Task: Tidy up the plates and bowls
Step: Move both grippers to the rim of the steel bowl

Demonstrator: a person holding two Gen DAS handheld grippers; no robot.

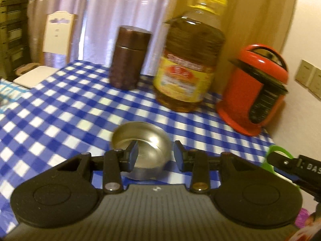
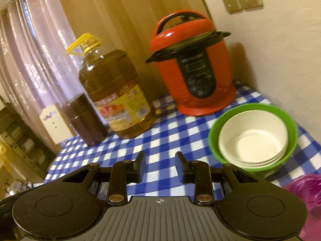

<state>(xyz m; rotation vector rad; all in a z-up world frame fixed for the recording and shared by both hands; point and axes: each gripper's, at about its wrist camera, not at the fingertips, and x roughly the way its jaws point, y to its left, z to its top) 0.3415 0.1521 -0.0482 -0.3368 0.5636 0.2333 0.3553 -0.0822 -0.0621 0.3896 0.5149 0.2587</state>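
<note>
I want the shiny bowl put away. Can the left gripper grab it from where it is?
Probably yes. The left gripper is open, with the steel bowl sitting right in front of its fingers on the checked tablecloth. Nothing stands between them; the oil bottle and brown jar are farther back.

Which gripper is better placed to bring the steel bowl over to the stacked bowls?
Left. The left gripper is already at the steel bowl, one pad inside its rim. The right gripper is open over bare cloth, beside the green bowl stack.
</note>
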